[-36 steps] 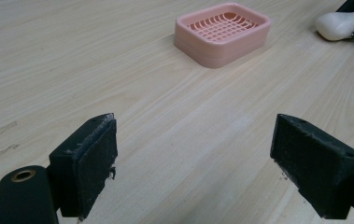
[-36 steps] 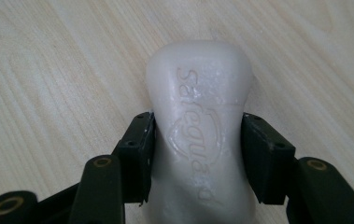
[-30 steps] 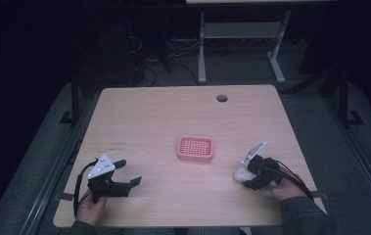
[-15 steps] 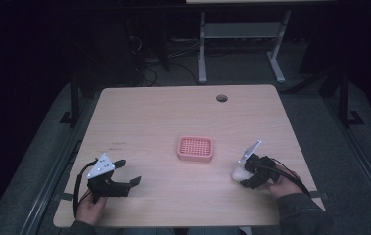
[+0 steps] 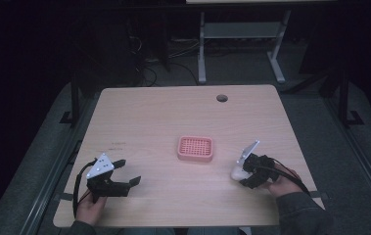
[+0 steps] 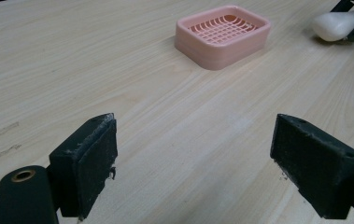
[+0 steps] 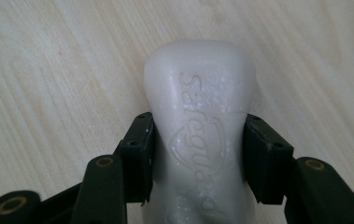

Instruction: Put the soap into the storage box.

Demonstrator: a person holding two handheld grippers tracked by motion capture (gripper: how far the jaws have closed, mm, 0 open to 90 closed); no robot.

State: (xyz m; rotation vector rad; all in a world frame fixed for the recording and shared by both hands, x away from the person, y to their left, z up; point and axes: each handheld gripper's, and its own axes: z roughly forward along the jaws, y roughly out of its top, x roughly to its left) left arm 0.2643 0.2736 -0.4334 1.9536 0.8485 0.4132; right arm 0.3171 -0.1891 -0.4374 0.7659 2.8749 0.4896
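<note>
Two black jaws of the right hand-held gripper (image 7: 198, 154) are clamped on a white soap bar (image 7: 201, 126), one pad pressed to each long side; they had just been closing onto it; the bar's long axis runs straight out along the jaws, its rounded end jutting past the pads, its embossed face up; in the high view the soap bar (image 5: 236, 171) lies on the table (image 5: 163, 117) near the right edge, toward the near right corner, pointing left toward the pink soap dish (image 5: 196, 149) at the middle, which stands apart from it; the left hand-held gripper (image 6: 198, 163), by the near left corner, has its jaws spread wide with bare table between them.
</note>
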